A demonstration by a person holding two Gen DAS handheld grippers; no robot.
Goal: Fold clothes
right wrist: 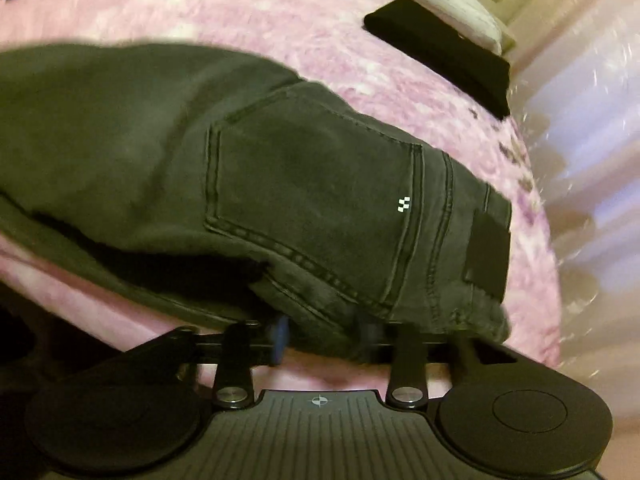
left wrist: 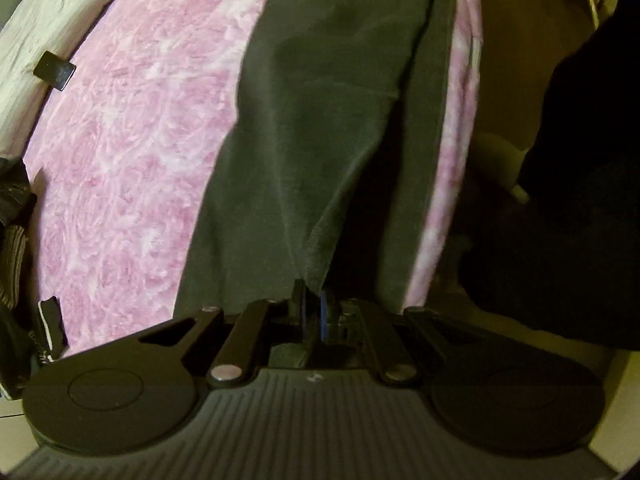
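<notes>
Dark grey jeans [left wrist: 320,140] lie along a fluffy pink blanket [left wrist: 128,160] on a bed. My left gripper [left wrist: 314,308] is shut on a pinched fold of the jeans' leg, and the cloth rises from its blue pads. In the right wrist view the jeans' seat [right wrist: 312,184] shows a back pocket with a small white mark and a dark waist patch. My right gripper [right wrist: 324,338] stands open at the near edge of the seat. Its fingers are apart, with the hem of the cloth lying between them and not pressed.
White bedding [left wrist: 52,12] with a small black flat object [left wrist: 55,70] lies at the far left. A folded black garment [right wrist: 440,52] rests on the blanket [right wrist: 280,12] near the bed's far corner. A person's dark sleeve [left wrist: 580,200] fills the right. Dark clothes [left wrist: 12,240] are piled at the left edge.
</notes>
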